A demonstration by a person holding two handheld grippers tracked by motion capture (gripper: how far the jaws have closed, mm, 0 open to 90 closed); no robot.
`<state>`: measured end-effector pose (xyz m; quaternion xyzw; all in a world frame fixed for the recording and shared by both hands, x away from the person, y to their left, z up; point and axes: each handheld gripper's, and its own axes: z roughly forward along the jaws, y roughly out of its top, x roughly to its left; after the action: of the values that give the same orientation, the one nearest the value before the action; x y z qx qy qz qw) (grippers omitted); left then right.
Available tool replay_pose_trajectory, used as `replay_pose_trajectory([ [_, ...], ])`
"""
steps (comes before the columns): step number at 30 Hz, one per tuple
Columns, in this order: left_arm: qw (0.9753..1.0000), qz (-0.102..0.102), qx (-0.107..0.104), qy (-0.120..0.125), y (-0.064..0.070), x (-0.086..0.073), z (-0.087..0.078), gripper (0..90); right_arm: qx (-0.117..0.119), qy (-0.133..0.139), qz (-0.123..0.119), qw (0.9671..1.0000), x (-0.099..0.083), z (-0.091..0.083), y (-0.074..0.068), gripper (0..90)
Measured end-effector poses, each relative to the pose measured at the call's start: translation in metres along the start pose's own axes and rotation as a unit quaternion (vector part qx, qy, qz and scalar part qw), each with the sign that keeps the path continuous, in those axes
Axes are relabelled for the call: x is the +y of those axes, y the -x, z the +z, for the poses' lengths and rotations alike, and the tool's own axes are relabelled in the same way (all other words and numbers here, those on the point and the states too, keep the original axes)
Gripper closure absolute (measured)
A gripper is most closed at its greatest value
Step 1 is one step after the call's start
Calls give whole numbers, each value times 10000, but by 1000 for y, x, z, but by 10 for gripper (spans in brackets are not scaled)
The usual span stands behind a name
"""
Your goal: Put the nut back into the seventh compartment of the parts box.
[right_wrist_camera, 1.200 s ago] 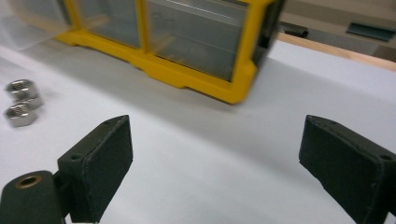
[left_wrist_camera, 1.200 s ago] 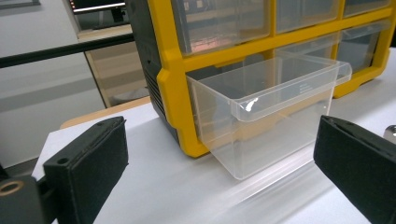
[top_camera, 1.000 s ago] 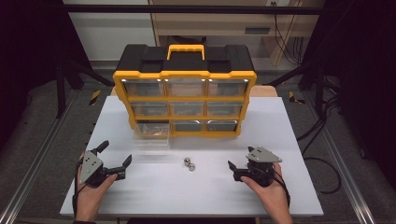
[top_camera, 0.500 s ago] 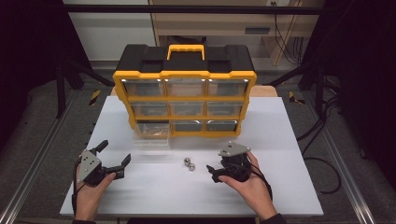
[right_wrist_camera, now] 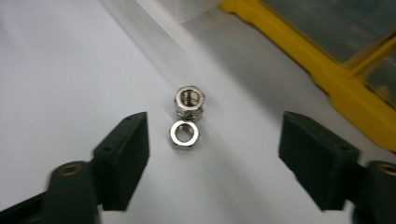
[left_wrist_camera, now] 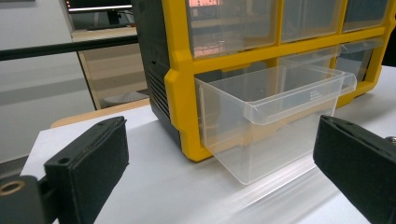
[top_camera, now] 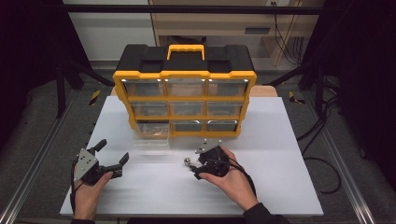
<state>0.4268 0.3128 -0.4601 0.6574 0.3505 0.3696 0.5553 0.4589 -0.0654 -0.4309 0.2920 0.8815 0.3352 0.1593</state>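
Two steel hex nuts lie side by side on the white table (top_camera: 271, 154), a flat one (right_wrist_camera: 184, 134) and a taller one (right_wrist_camera: 190, 100), seen together as a small cluster of nuts (top_camera: 187, 163) in the high view. My right gripper (right_wrist_camera: 217, 156) is open, with its jaws straddling the space just short of them; from above this right gripper (top_camera: 195, 167) sits close to the right of the nuts. A clear plastic drawer (left_wrist_camera: 271, 116) is pulled out of the bottom-left slot of the yellow and black organizer (top_camera: 184, 100). My left gripper (top_camera: 113, 150) is open and empty, facing that drawer (top_camera: 152, 132).
The organizer stands at the table's far middle, its other drawers pushed in. A wooden surface (left_wrist_camera: 93, 114) shows behind the table's far left corner. Black frame bars and cables surround the table.
My right gripper has travelled left from the table's right side to just beside the two nuts. The left gripper has stayed put.
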Motion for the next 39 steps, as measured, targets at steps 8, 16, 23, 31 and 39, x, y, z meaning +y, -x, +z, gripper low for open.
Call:
replay_pose_trajectory([
  [8,10000,5,-36,15,0,0,1,31,148,-206,378,9990,11,23,-4,394],
  [16,10000,17,-33,13,-1,0,2,31,286,-425,642,9966,16,36,-3,460],
  [23,10000,30,-1,38,-1,1,1,36,354,-505,730,9954,17,42,-3,532],
  [31,10000,20,-35,23,-1,0,2,35,420,-527,733,9950,19,49,-2,584],
  [39,10000,10,-80,10,0,0,2,35,418,-667,807,9936,20,53,-4,652],
])
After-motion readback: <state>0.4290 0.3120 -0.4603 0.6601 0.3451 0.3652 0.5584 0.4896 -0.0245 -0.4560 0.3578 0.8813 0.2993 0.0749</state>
